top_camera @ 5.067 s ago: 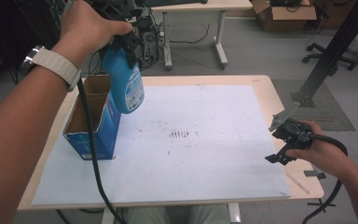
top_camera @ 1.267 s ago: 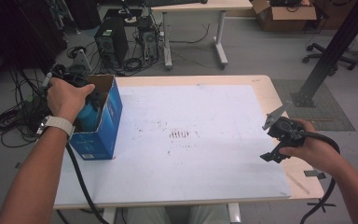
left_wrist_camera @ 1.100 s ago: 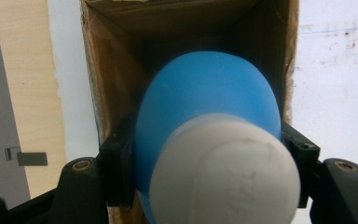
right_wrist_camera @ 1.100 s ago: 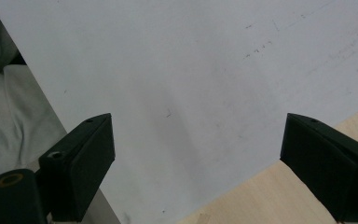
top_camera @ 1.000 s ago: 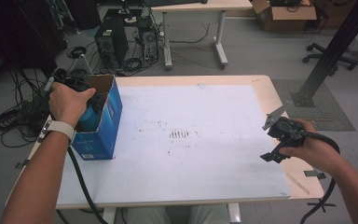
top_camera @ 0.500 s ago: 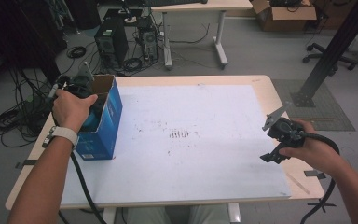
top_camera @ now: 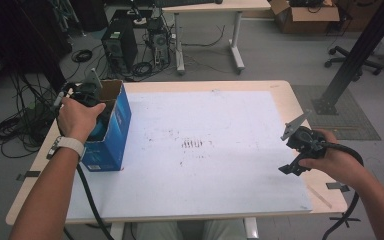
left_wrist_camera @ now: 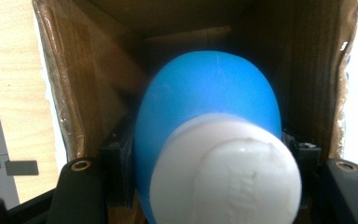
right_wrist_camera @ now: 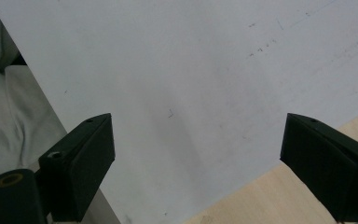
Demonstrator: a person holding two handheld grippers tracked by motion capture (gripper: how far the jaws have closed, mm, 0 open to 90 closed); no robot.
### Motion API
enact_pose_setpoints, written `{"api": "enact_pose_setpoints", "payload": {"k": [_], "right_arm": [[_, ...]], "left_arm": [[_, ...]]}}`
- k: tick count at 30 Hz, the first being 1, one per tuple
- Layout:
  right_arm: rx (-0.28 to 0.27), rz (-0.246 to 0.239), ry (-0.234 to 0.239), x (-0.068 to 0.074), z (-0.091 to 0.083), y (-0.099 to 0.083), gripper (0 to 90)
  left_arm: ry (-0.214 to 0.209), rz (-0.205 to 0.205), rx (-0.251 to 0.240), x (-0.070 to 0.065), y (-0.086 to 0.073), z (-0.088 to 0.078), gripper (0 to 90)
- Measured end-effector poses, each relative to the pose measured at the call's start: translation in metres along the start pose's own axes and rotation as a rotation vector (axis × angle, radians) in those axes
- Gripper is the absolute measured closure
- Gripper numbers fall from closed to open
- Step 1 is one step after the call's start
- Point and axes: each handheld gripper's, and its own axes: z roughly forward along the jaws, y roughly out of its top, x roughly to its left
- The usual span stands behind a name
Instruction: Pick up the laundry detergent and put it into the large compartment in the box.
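Note:
A blue bottle (left_wrist_camera: 209, 98) with a white cap (left_wrist_camera: 226, 172) sits down inside an open blue cardboard box (top_camera: 116, 131) at the table's left side. My left gripper (left_wrist_camera: 205, 156) is shut on the bottle, one black jaw pressed against each flank, brown box walls all around. In the high view the left hand and left gripper (top_camera: 86, 95) reach into the box top, and a bit of the bottle (top_camera: 100, 132) shows below the hand. My right gripper (right_wrist_camera: 196, 154) is open, nothing between its fingers, hovering over the white sheet (right_wrist_camera: 205, 70). It is held near the table's right edge (top_camera: 300, 150).
The white sheet (top_camera: 200, 150) covers most of the wooden table (top_camera: 325, 197). Faint dark marks (top_camera: 192, 144) sit at its middle. Cables trail from both grippers. Computers, desks and a chair stand on the floor beyond the far edge.
The left hand has brought the bottle down from above the box into it, then settled slightly lower and leftward. The right gripper has stayed almost still.

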Motion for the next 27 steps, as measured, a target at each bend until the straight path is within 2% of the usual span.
{"api": "enact_pose_setpoints", "payload": {"k": [11,16,19,27], "right_arm": [[-0.001,0.001,0.001,0.002,-0.001,0.001,9.9],[-0.001,-0.005,0.002,0.003,-0.002,0.002,9.9],[0.003,-0.006,0.001,0.003,-0.003,0.002,9.9],[0.004,-0.009,0.002,0.005,-0.003,0.003,9.9]], "left_arm": [[-0.007,0.004,0.004,0.001,-0.001,0.002,34.6],[-0.006,-0.001,-0.019,0.002,-0.002,0.000,33.1],[-0.009,0.008,-0.013,0.002,-0.002,-0.001,31.0],[-0.007,0.021,-0.038,0.002,-0.002,-0.010,28.3]]}}
